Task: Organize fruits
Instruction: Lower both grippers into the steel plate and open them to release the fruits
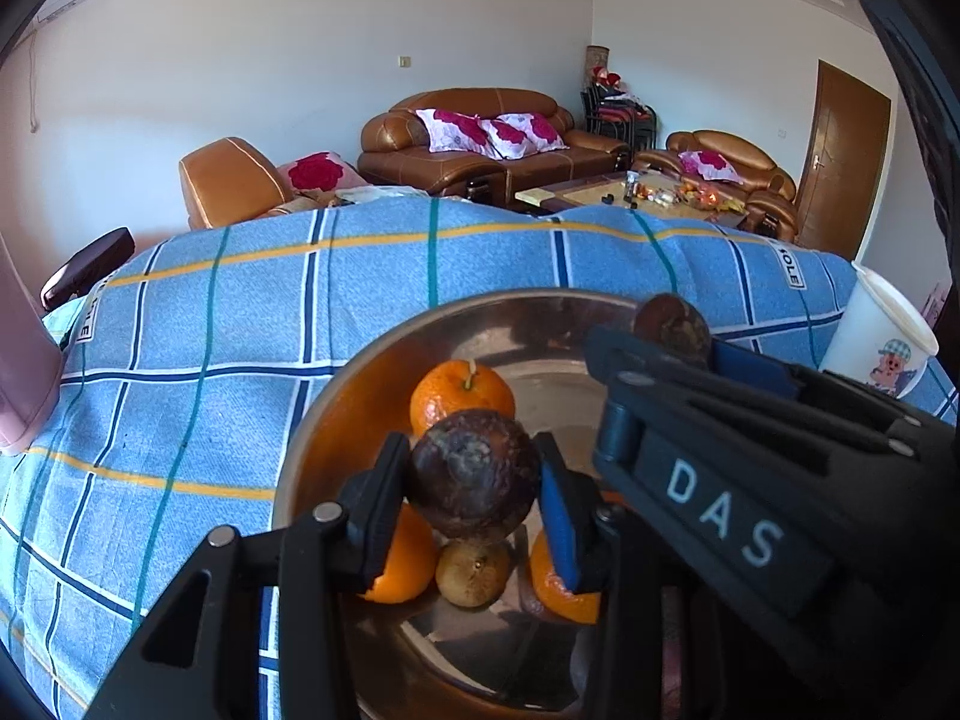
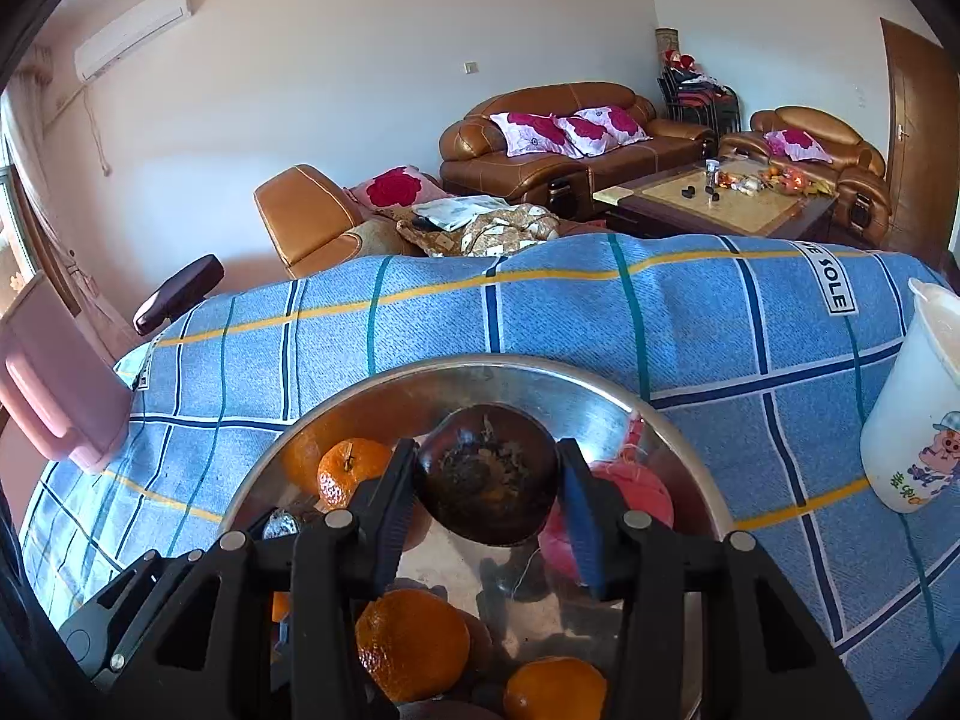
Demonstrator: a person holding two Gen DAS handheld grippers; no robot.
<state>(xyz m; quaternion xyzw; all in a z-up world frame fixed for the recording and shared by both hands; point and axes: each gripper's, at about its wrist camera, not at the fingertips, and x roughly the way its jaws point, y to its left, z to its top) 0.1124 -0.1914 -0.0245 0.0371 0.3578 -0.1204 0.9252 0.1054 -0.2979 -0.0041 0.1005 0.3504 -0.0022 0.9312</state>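
A steel bowl (image 1: 336,396) sits on the blue checked cloth and holds several oranges (image 1: 462,396) and a small brown fruit (image 1: 471,576). My left gripper (image 1: 474,498) is shut on a dark brown fruit (image 1: 474,474) above the bowl. My right gripper (image 2: 486,492) is shut on another dark brown fruit (image 2: 489,474) above the same bowl (image 2: 288,438); it also shows in the left wrist view (image 1: 678,330), reaching in from the right. Oranges (image 2: 411,642) and a pink fruit (image 2: 630,492) lie below it in the right wrist view.
A white plastic cup (image 2: 912,414) stands on the cloth to the right; it also shows in the left wrist view (image 1: 876,342). A pink container (image 2: 60,390) is at the left edge. Brown sofas (image 1: 480,144) and a coffee table (image 2: 720,198) lie beyond.
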